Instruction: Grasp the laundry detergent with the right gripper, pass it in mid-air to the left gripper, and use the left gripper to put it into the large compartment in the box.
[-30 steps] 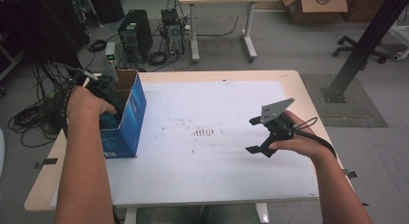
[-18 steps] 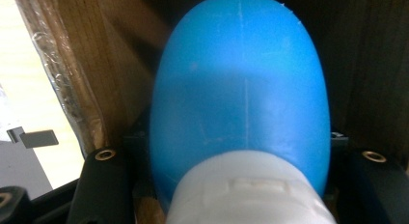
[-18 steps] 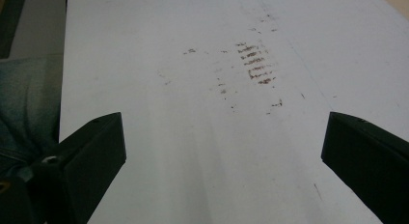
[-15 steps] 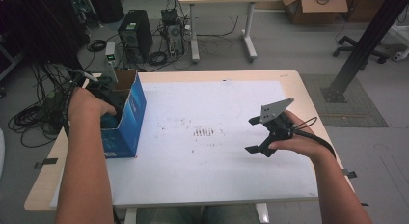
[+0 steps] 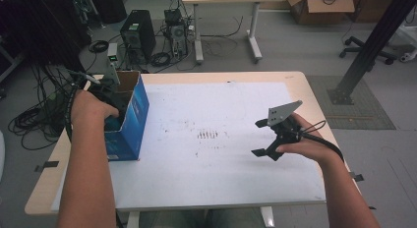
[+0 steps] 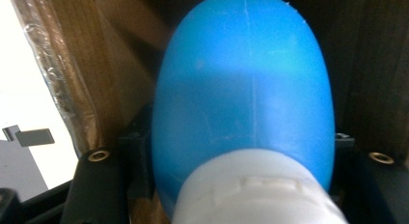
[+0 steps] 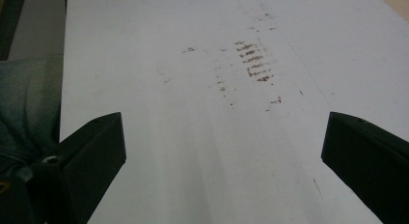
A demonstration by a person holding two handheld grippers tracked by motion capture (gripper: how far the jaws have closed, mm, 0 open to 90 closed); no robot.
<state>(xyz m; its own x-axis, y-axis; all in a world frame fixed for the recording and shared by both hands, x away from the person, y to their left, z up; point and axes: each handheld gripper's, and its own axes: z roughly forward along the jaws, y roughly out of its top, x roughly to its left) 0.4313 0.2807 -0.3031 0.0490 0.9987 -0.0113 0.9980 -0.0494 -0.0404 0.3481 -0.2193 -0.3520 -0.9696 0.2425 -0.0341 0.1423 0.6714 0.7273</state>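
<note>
A blue cardboard box (image 5: 132, 121) with open top flaps stands at the table's left. My left gripper (image 5: 109, 106) reaches down inside it, the hand covering most of it. In the left gripper view a blue rounded bottle (image 6: 246, 84) with a white cap (image 6: 255, 195) sits between the jaws of my left gripper (image 6: 243, 142), brown box walls behind it. Those jaws have just been opening a little, and both sides still lie against the bottle. My right gripper (image 5: 256, 138) hovers over the white sheet at the right, open with nothing between its jaws (image 7: 222, 147).
A white sheet (image 5: 221, 174) covers the wooden table (image 5: 300, 78), with small brown marks (image 5: 207, 134) near its middle. Behind the table are computer towers (image 5: 137, 39), cables, another desk and a cardboard box on the floor. A black post stands at the far right.
</note>
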